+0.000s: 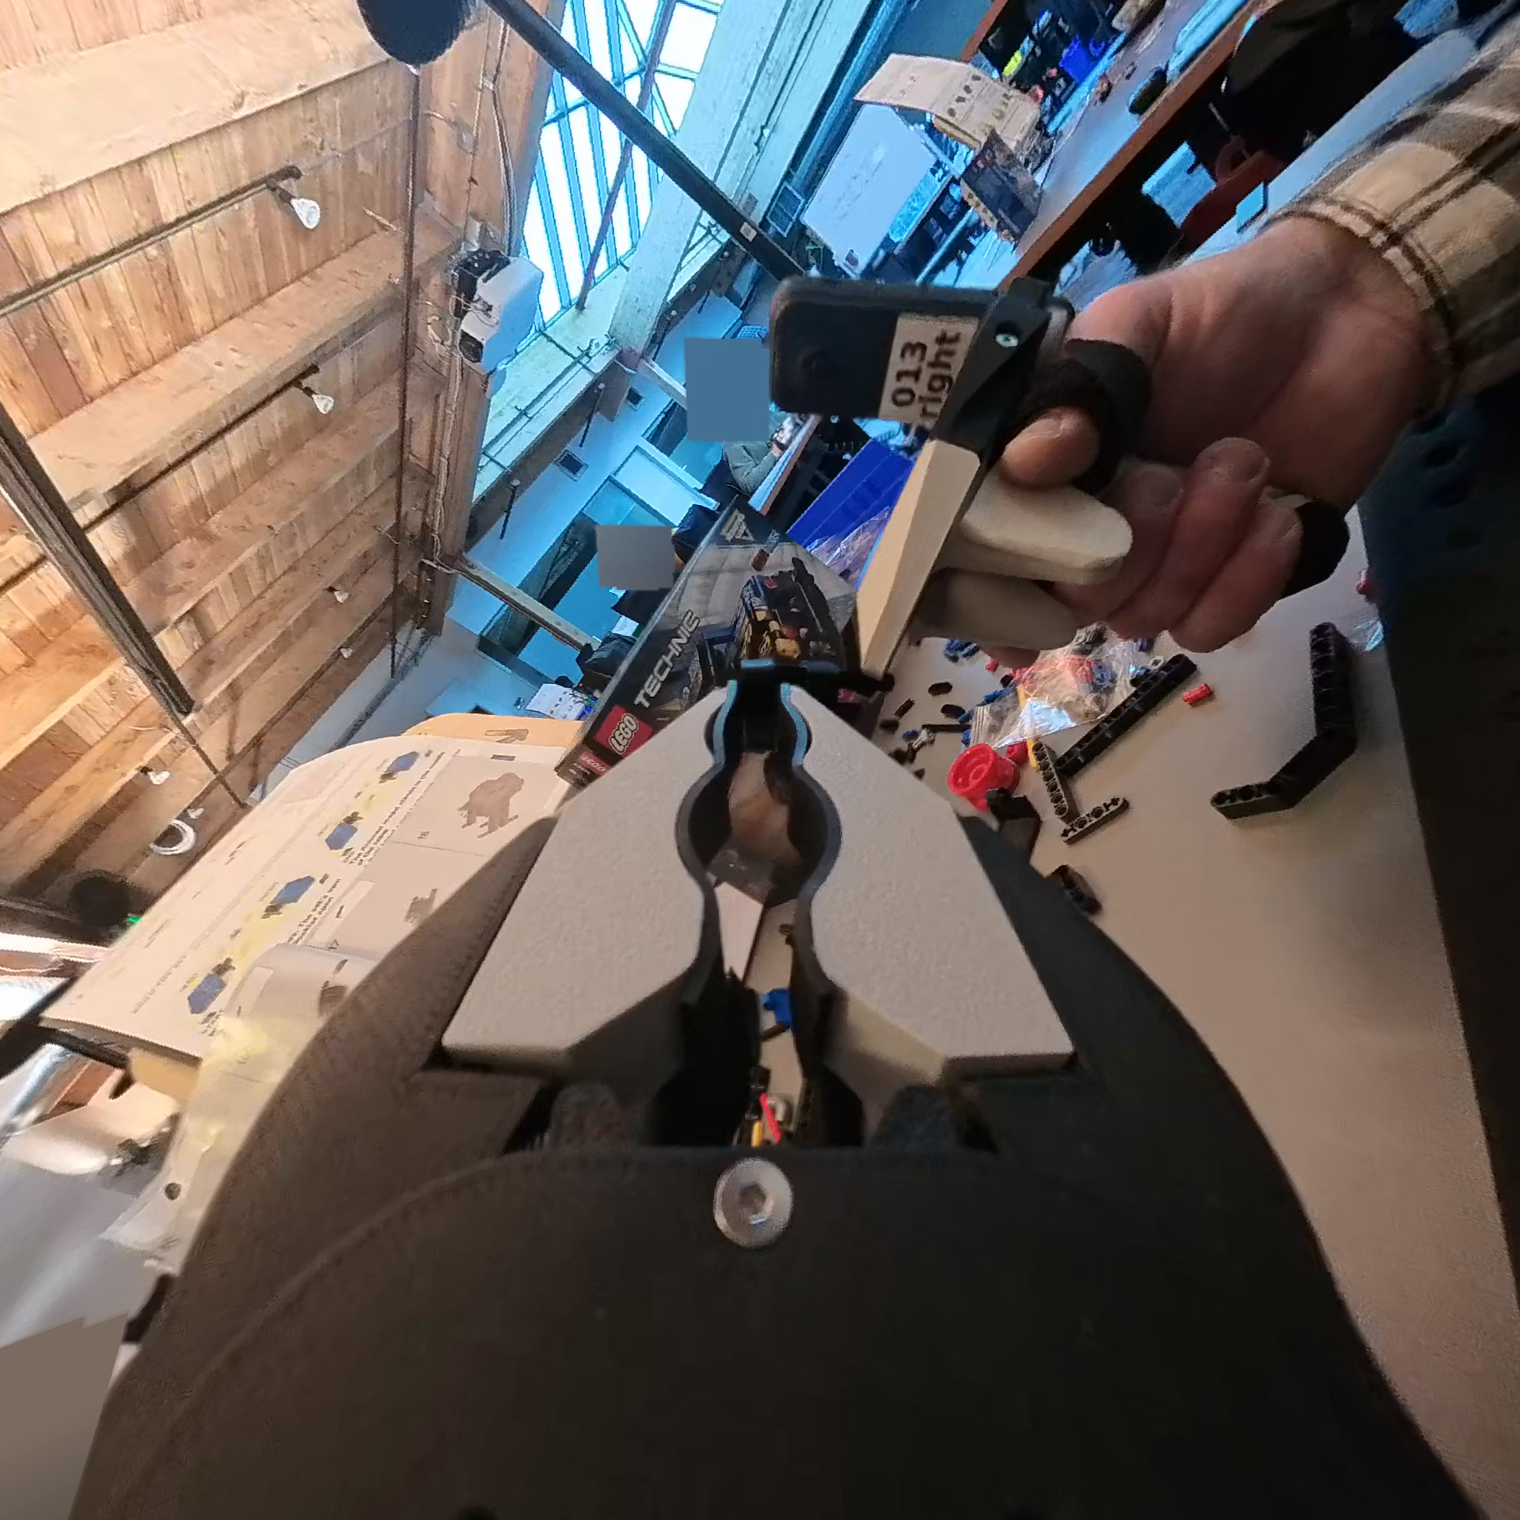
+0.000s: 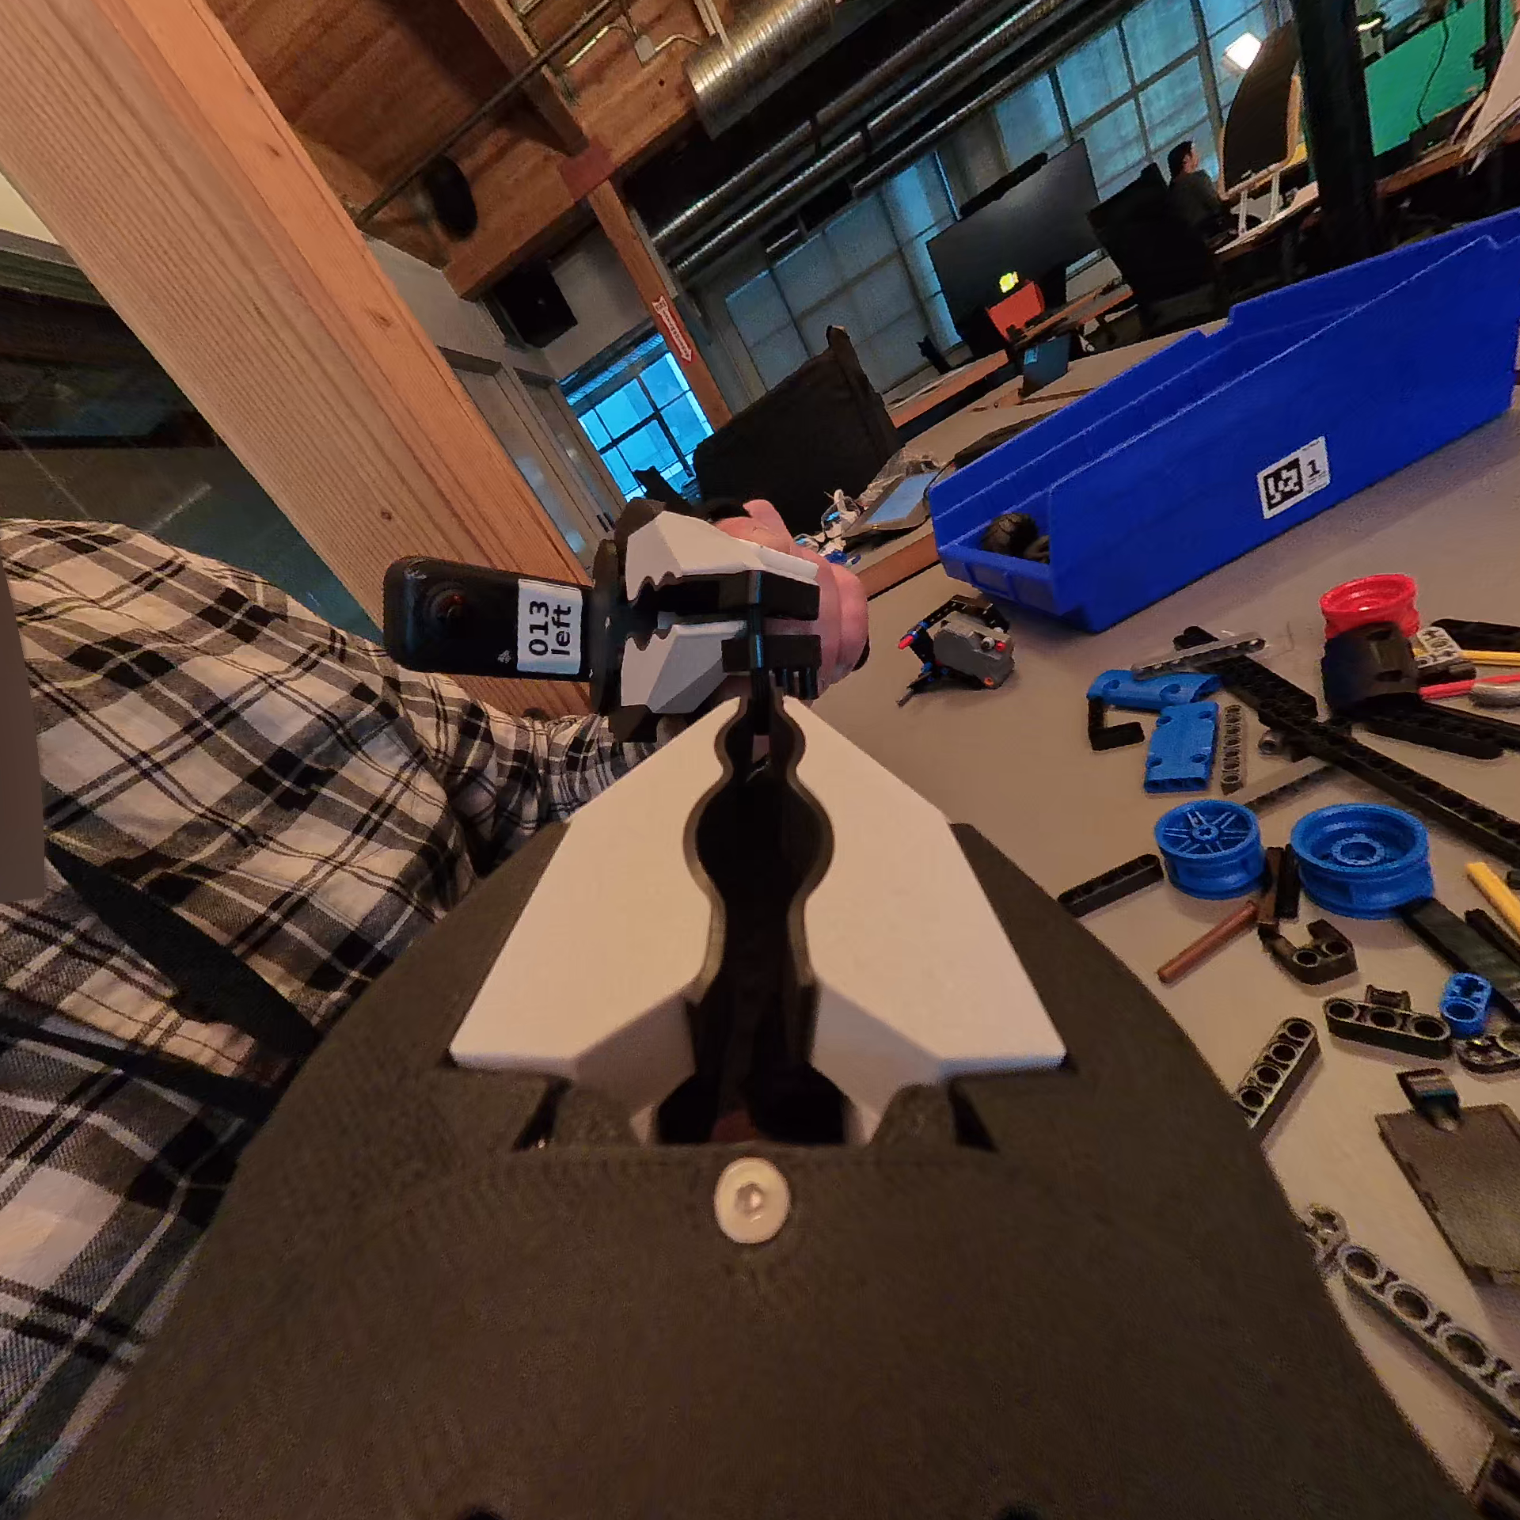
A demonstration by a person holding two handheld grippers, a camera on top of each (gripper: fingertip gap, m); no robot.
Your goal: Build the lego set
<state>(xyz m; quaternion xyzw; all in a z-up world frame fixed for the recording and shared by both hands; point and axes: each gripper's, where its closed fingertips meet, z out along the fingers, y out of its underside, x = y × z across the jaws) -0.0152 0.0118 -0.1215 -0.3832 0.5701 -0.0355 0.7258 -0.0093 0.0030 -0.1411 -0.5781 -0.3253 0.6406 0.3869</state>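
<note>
Left wrist view has the left gripper point(image 1: 769, 699) lifted off the bench point(image 1: 1234, 946), its fingers point(image 1: 625, 864) drawn together and pinching a small black lego piece point(image 1: 777, 673) right at the tips. Right wrist view shows the same meeting point from the other side: the right gripper point(image 2: 761, 715) also has its fingers point(image 2: 888, 888) nearly closed, with a thin black part between the tips, touching the black assembly point(image 2: 769, 625) the left gripper carries. Whether the right one is truly clamped on it or just nosing against it, can't tell from this angle.

So the build in hand sits up in the air between the two grippers, and everything else is scattered on the bench: blue wheel hubs point(image 2: 1361, 859), a red hub point(image 1: 979, 773), blue panels point(image 2: 1180, 744), an angled black beam point(image 1: 1316, 740), long black beams point(image 2: 1357, 765), a bag of small parts point(image 1: 1061, 699). The blue bin point(image 2: 1234, 444) and the set's box point(image 1: 724, 658) stand behind, the instruction booklet point(image 1: 329, 864) lies open on the left.

Handling guess: these parts are light, rigid plastic, smooth enough to twist out of a tip pinch. Pins need a straight, firm push, so the best hold is probably across the flat faces of the beam, close to the hole being mated. A grip far out on the end would likely let it pivot.
</note>
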